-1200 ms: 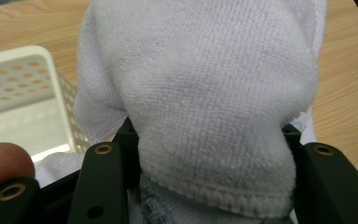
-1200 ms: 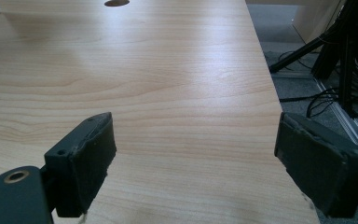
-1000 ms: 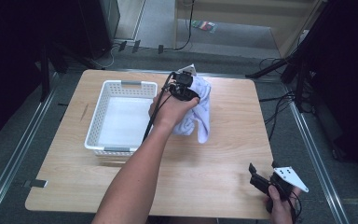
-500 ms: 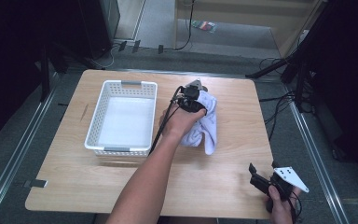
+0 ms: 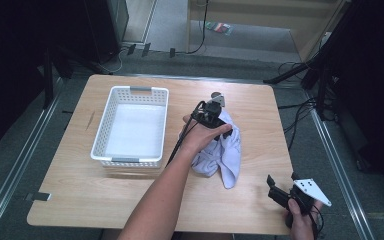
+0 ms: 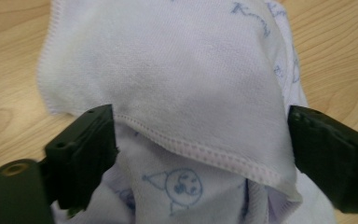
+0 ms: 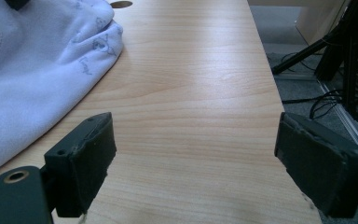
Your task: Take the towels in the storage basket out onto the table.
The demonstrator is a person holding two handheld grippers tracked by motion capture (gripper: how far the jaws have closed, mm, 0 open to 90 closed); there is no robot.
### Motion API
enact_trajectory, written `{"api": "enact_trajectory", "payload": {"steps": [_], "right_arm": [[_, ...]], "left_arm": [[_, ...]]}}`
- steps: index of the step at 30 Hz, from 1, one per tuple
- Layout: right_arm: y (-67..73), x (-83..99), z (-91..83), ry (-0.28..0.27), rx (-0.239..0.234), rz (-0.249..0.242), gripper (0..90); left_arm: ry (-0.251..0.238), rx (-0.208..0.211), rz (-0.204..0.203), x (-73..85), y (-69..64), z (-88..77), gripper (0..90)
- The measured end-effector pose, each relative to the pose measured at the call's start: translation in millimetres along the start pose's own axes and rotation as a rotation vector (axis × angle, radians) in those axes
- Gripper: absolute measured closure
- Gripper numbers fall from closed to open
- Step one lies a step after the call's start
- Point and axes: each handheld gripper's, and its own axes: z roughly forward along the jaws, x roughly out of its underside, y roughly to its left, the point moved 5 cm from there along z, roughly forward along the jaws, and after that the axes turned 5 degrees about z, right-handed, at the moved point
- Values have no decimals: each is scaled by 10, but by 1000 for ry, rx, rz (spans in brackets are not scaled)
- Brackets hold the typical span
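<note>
Left hand-held gripper (image 5: pixel 215 112) is down on the white printed cloth (image 5: pixel 225 150), which lies crumpled on the worktop (image 5: pixel 80 195) right of centre, just beside the empty white basket (image 5: pixel 130 127); its jaws have just been opening, now wide apart with a hemmed fold between them, unclamped. Right hand-held gripper (image 5: pixel 280 192) idles near the front right corner, jaws apart, empty. Looks like release or regrip; next move calls for closing on that hem.

Even, soft overhead light falls on the table (image 5: pixel 130 200), while the room around it stays dark. Shadows are faint, with no glare. In the left gripper view the cloth (image 6: pixel 177 84) looks slightly soft.
</note>
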Motion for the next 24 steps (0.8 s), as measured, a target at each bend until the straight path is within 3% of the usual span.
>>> {"api": "enact_trajectory", "payload": {"steps": [1, 2, 5, 10, 15, 19, 22, 24], "right_arm": [[1, 0, 1, 0, 0, -2, 125], [2, 0, 1, 1, 0, -4, 125], [4, 1, 2, 0, 1, -5, 125], [5, 1, 3, 2, 3, -5, 125], [8, 2, 5, 3, 5, -9, 125], [9, 2, 5, 3, 4, -9, 125], [9, 1, 7, 3, 7, -15, 125], [10, 1, 8, 3, 9, -17, 125]], "left_arm": [[4, 20, 9, 7, 1, -13, 0], [14, 28, 15, 15, 9, -28, 0], [8, 14, 10, 35, 61, -93, 0], [-84, 34, -14, 38, 175, -311, 0], [-123, 30, -35, 84, 328, -515, 0], [-165, 11, -49, 163, 499, -673, 0], [-231, -33, -68, 236, 664, -794, 0], [-263, -36, -89, 308, 818, -878, 2]]}}
